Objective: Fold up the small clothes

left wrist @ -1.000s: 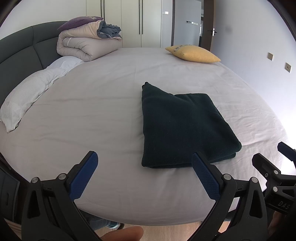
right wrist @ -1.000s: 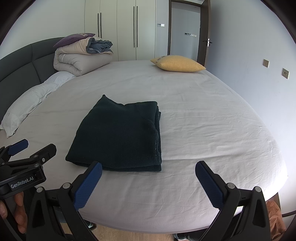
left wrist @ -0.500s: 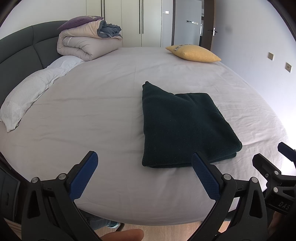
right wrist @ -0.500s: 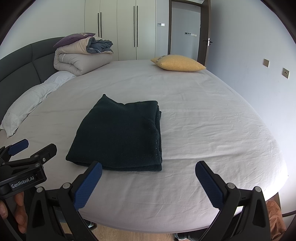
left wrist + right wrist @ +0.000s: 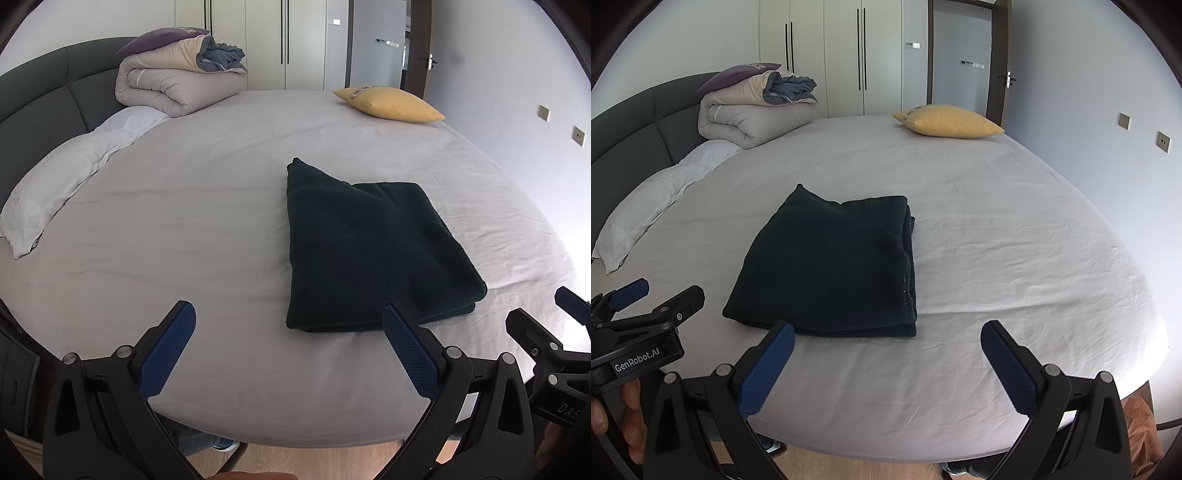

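Note:
A dark green garment (image 5: pixel 373 247) lies folded into a flat rectangle on the white bed sheet (image 5: pixel 207 206); it also shows in the right wrist view (image 5: pixel 831 269). My left gripper (image 5: pixel 288 350) is open and empty, held back near the bed's front edge, left of the garment's near edge. My right gripper (image 5: pixel 886 362) is open and empty, just short of the garment's near right corner. Each gripper shows at the side of the other's view: the right one (image 5: pixel 554 332) and the left one (image 5: pixel 646 302).
A yellow pillow (image 5: pixel 388 105) lies at the far right of the bed. A rolled duvet with a purple cushion (image 5: pixel 177 88) sits at the far left by the dark headboard (image 5: pixel 37 99). A white pillow (image 5: pixel 55 184) lies along the left. Wood floor (image 5: pixel 849 465) shows below the bed edge.

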